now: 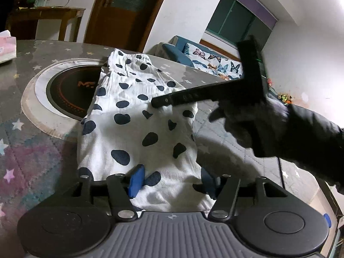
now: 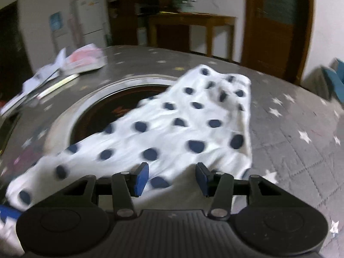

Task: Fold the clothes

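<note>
One spotted garment (image 1: 137, 116) lies on my table (image 1: 38, 150), partly over the round cooktop (image 1: 71, 90). My left gripper (image 1: 169, 182) spread, cloth between fingers; right gripper (image 2: 171, 178) spread above it.

The left gripper (image 1: 172, 181) has a ribbed grey housing with a small compass-like mark at its centre; two black round caps flank it; black linkage bars run forward, fastened with silver round-headed pins; its fingers (image 1: 136, 180) carry bright blue pads. The right gripper (image 2: 172, 179) is built the same way: dark ribbed body, black discs at either side, black links with silver pins, blue pads on the fingers (image 2: 140, 179). From the left wrist camera, the right gripper appears from outside as a black T-shaped body with a small green light on its side; the right hand (image 1: 247, 120) wears a grey knitted glove; a black sleeve (image 1: 311, 142) covers the forearm.
</note>
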`<state>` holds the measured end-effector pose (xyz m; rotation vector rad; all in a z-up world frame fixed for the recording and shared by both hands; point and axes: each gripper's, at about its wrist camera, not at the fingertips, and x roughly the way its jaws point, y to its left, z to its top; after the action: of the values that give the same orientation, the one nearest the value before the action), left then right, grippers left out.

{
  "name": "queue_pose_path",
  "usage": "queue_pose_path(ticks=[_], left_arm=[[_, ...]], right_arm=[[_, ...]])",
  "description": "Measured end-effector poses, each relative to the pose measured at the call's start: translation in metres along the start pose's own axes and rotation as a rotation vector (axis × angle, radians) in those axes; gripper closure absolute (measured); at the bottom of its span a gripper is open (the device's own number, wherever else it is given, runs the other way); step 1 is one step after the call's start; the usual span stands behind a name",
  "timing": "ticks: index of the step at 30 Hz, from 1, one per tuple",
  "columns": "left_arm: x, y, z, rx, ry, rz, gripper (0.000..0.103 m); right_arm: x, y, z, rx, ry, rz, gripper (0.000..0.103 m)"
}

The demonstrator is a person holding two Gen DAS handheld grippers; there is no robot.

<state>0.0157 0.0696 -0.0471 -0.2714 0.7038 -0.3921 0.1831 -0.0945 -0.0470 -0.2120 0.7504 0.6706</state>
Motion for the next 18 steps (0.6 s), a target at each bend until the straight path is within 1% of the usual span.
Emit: queue_pose_path(ticks=[4, 8, 10, 11, 13, 15, 17, 18], left_arm=[[0.0, 0.0, -0.002, -0.006, -0.006, -0.025, 0.027], [0.0, -0.003, -0.005, 0.0, -0.015, -0.038, 0.02], [0.0, -0.004, -0.005, -0.001, -0.017, -0.044, 0.017], [0.0, -0.004, -0.005, -0.004, -0.018, -0.049, 0.016], [0.001, -0.005, -0.006, -0.006, -0.02, -0.06, 0.01], [0.002, -0.007, -0.007, 0.0, -0.023, -0.07, 0.005], [0.003, -0.009, -0.008, 0.012, -0.027, -0.073, 0.003], [0.003, -0.01, -0.008, 0.017, -0.028, -0.074, 0.001]], right_arm=[[0.012, -0.018, 0.008, 0.036, -0.015, -0.052, 0.053], [0.025, -0.021, 0.021, 0.031, -0.015, -0.11, 0.051], [0.028, -0.018, 0.026, 0.046, -0.017, -0.092, 0.051], [0.03, -0.013, 0.028, 0.033, -0.015, -0.076, 0.051], [0.033, -0.003, 0.031, 0.007, -0.012, -0.045, 0.05], [0.041, 0.007, 0.036, -0.022, -0.001, -0.017, 0.047], [0.051, 0.014, 0.039, -0.047, 0.017, -0.014, 0.046], [0.057, 0.016, 0.042, -0.058, 0.02, -0.017, 0.043]])
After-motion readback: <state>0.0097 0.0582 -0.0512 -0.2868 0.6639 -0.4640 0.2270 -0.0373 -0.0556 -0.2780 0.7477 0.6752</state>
